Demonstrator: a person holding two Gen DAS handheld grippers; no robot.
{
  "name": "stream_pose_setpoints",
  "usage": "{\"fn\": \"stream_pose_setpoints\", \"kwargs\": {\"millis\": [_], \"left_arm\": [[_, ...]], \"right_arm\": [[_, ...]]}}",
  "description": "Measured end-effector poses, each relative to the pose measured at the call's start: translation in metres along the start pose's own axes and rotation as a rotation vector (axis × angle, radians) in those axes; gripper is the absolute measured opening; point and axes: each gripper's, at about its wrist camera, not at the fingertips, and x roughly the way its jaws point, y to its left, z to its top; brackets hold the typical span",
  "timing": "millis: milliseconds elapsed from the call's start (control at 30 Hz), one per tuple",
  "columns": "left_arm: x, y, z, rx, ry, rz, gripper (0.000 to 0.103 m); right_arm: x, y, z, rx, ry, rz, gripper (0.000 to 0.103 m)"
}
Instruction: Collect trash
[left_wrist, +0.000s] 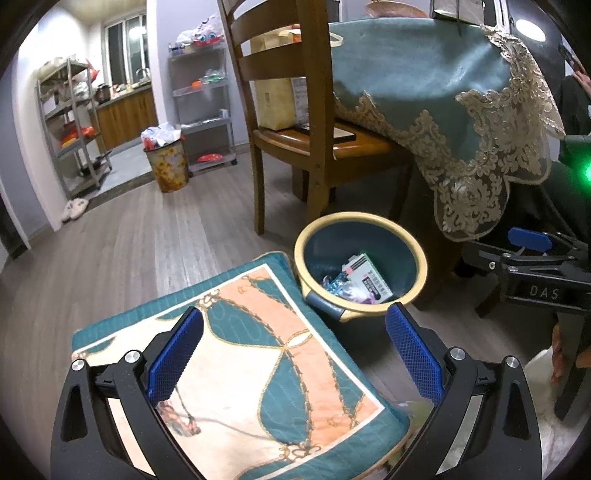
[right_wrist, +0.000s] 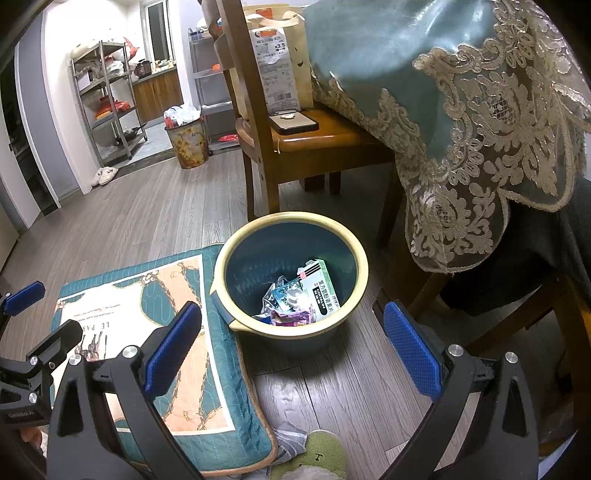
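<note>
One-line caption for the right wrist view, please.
Open right tongs hover empty over a teal bin holding a box and wrappers, beside a floor cushion.

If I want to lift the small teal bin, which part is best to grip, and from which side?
Probably grip the bin by its cream rim on the right, coming from above with one finger inside. The rim is an open lip there; the cushion crowds the left side.

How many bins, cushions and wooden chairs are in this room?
Bins: 2, the blue yellow-rimmed plastic bin beside the cushion and the floral metal bin near the kitchen
Cushions: 1, the teal and peach patterned cushion
Wooden chairs: 1, the brown slatted chair
Total: 4
</note>
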Motion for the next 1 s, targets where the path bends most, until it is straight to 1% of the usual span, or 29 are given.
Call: {"fn": "stream_pose_setpoints", "kwargs": {"millis": [267, 1000], "left_arm": [[0.0004, -0.0012, 0.0002, 0.010, -0.002, 0.019, 0.098], [-0.0013, 0.0017, 0.0000, 0.010, -0.004, 0.028, 0.098]], "right_arm": [[-0.0008, -0.0002, -0.0008, 0.013, 0.001, -0.004, 0.097], [-0.0012, 0.0008, -0.0011, 0.008, 0.001, -0.008, 0.097]]}}
